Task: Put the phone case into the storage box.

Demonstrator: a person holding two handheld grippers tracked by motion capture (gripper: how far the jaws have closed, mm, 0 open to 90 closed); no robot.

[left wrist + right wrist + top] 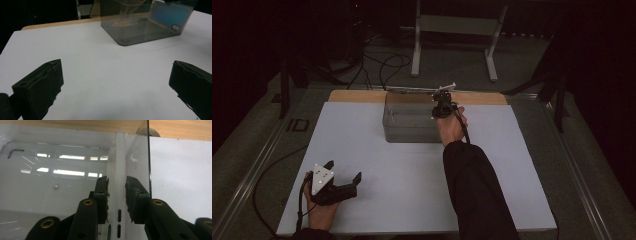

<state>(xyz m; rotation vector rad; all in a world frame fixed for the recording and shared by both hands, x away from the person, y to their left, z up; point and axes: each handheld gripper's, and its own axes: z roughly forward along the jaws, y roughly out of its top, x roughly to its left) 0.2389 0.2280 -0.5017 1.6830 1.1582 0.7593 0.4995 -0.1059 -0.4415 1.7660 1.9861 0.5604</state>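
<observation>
The right gripper (117, 188) hangs over the right end of the clear box (404, 127), jaws just apart on either side of a white phone (119, 157) standing on edge against the box wall. The left jaw seems to touch it; the right shows a thin gap. The left gripper (116, 80) rests wide open on the white board (402, 175), well short of the box.

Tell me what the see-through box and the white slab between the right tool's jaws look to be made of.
Clear rectangular box: likely smoky acrylic or similar hard plastic, glossy; it mirrors ceiling lights and the table shows through. Thin white slab: probably smooth plastic, maybe a phone case, judging by rounded edges and side slots.
</observation>
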